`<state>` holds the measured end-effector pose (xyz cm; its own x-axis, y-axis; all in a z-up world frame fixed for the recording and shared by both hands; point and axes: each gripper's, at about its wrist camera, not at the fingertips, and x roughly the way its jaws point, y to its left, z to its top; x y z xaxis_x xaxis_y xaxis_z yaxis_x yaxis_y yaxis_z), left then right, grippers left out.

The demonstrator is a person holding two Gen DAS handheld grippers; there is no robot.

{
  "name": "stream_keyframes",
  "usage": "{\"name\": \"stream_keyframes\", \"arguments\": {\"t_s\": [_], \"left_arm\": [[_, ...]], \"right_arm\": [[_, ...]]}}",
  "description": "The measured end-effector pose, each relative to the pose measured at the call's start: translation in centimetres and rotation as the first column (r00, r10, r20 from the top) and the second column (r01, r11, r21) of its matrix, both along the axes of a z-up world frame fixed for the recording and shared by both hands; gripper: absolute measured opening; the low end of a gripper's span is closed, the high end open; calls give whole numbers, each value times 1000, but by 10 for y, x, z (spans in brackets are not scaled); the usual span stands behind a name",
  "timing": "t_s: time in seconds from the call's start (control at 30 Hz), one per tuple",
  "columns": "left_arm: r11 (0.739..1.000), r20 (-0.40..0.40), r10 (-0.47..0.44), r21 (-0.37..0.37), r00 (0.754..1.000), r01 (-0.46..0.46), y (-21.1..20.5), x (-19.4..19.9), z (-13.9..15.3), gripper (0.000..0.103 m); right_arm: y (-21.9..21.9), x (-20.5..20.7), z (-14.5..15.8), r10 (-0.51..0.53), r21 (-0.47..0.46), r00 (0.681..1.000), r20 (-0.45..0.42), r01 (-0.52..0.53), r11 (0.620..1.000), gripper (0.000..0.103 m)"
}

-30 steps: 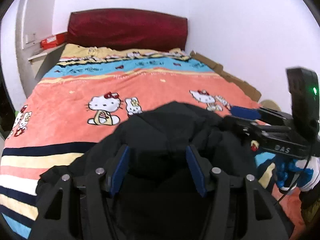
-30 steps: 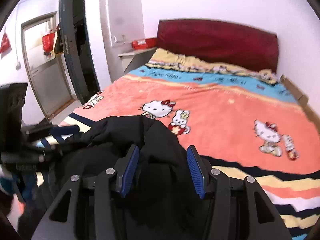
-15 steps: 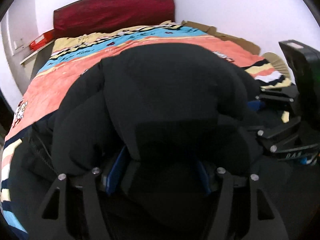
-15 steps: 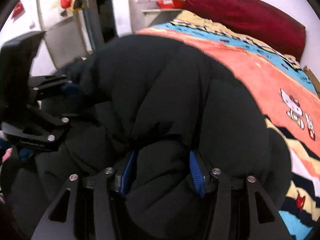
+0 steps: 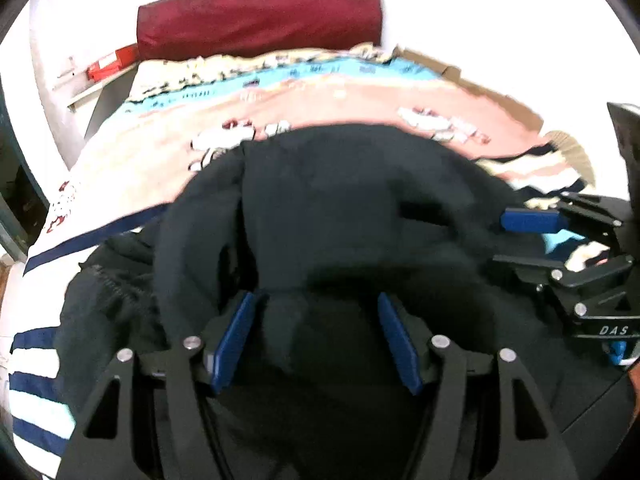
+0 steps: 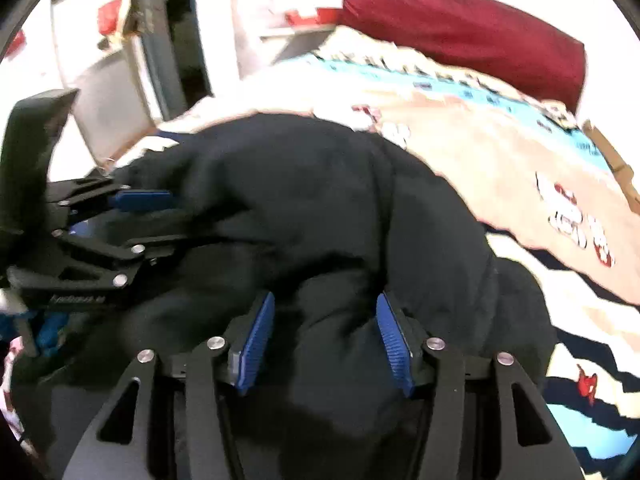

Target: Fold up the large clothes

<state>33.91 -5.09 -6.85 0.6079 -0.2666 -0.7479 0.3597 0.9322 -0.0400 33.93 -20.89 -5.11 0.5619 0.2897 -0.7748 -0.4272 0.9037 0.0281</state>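
Folding a bulky black jacket (image 5: 352,216) on a bed covered by a cartoon-print blanket (image 5: 344,100), seen from both wrist cameras. The jacket lies bunched at the near end of the bed, its padded upper part doubled forward in a rounded hump. The step in hand appears to be laying this folded-over portion down. To do it well, both grippers should lower their handfuls together and level, so the fold line stays straight across the garment, and let go only once the padding rests on the layer beneath; a thick coat springs back if dropped from above. The left gripper (image 5: 316,340) has its blue pads (image 5: 234,344) about half apart with a thick roll of jacket between them; the fabric fills the gap and appears to touch both pads, so it reads as a loose grasp on the jacket. The right gripper (image 6: 324,340) likewise straddles a fold of the jacket, and its jaws are opening; the cloth bulges between the pads (image 6: 256,344) and seems to meet them. Each gripper is visible from the other's camera, at opposite sides of the hump. A dark red headboard (image 5: 256,16) closes the far end.
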Motion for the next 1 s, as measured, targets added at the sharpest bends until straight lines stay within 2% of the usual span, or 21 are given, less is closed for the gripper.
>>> {"name": "stream_keyframes", "arguments": {"t_s": [0.1, 0.13, 0.2, 0.33, 0.43, 0.53, 0.63, 0.77, 1.0], "left_arm": [[999, 15, -39, -22, 999, 39, -3, -17, 8, 62], [999, 3, -45, -4, 999, 45, -7, -15, 3, 62], [999, -37, -38, 26, 999, 39, -15, -6, -13, 62], [997, -70, -40, 67, 997, 45, -25, 1, -46, 62], [996, -65, -34, 80, 997, 39, -29, 2, -61, 63], [995, -62, -19, 96, 998, 25, -31, 3, -63, 63], [994, -34, 13, 108, 999, -9, -35, -7, -51, 63], [990, 47, 66, 124, 997, -71, -37, -38, -20, 63], [985, 181, 94, 129, 979, -119, -34, -102, 40, 63]], "right_arm": [[1, -14, 7, 46, -9, 999, 16, -46, 999, 57], [5, -13, 3, 54, -24, 998, 9, -54, 998, 57], [5, 2, -10, 41, -53, 999, -16, -41, 998, 57], [6, 23, -49, 19, -59, 995, -100, -25, 998, 57], [6, 31, -77, 25, -66, 990, -140, -35, 997, 57], [0, 38, -84, 13, -36, 988, -157, -18, 999, 57], [3, 35, -74, -3, -60, 988, -156, -6, 998, 57], [0, 16, -43, -18, -77, 995, -100, 11, 997, 58], [-16, -38, 16, -57, -31, 998, -11, 57, 998, 59]]}}
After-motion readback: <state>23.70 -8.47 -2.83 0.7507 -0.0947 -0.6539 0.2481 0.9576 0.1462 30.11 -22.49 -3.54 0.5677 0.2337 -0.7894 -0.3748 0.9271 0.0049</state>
